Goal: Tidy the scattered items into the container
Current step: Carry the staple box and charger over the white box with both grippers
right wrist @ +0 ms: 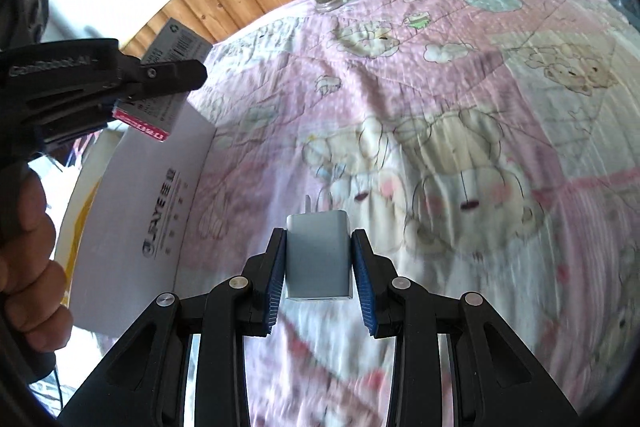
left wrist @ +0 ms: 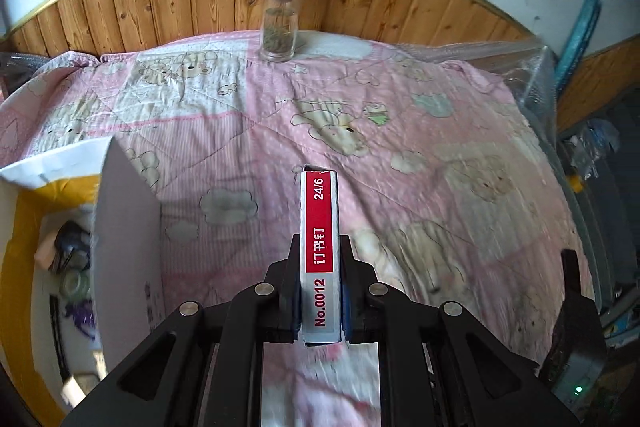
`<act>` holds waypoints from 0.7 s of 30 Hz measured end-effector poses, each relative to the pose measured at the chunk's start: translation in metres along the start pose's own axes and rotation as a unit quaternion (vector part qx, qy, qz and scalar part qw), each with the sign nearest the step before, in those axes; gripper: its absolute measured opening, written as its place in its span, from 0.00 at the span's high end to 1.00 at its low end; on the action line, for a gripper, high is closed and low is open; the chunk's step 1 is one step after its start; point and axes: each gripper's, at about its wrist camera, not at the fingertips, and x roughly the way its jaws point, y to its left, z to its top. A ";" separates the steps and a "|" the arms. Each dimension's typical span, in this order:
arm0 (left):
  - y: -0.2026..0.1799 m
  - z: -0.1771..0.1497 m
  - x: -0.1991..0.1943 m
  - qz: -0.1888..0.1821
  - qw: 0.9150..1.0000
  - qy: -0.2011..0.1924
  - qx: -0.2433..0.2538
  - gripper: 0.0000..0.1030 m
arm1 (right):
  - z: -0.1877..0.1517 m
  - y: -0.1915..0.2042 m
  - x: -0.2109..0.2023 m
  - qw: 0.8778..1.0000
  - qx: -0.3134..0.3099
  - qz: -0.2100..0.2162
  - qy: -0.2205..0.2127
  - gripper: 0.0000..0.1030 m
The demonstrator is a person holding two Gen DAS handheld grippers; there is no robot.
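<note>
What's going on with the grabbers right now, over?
Left gripper shut on staple box. Right gripper shut on charger plug. Cardboard box on the left, open. Glass jar still out.

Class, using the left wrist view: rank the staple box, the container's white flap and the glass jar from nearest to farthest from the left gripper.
1. Staple box: clamped in the left gripper.
2. White flap: just to its left, at the container's edge.
3. Glass jar: far end of the quilt, by the wood panelling.
</note>
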 end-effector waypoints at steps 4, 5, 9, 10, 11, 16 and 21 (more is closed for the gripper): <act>-0.001 -0.022 -0.020 -0.004 1.000 -0.006 0.000 0.85 | -0.019 0.013 -0.016 1.000 -0.013 -0.005 -0.003 0.67; -0.001 -0.029 -0.025 -0.005 1.000 -0.007 -0.002 0.85 | -0.024 0.017 -0.020 1.000 -0.017 -0.006 -0.004 0.67; -0.001 -0.051 -0.044 -0.007 1.000 -0.014 0.000 0.85 | -0.040 0.029 -0.034 1.000 -0.028 -0.009 -0.007 0.67; -0.002 -0.056 -0.049 -0.008 1.000 -0.018 0.000 0.85 | -0.044 0.032 -0.037 0.999 -0.031 -0.010 -0.008 0.67; -0.002 -0.060 -0.055 -0.009 1.000 -0.022 0.000 0.85 | -0.047 0.034 -0.040 0.999 -0.034 -0.011 -0.009 0.67; -0.004 -0.079 -0.085 -0.016 0.999 -0.043 0.004 0.85 | -0.064 0.049 -0.056 0.998 -0.051 -0.015 -0.017 0.67; -0.002 -0.095 -0.111 -0.020 0.998 -0.060 0.005 0.85 | -0.076 0.063 -0.068 0.997 -0.065 -0.018 -0.023 0.67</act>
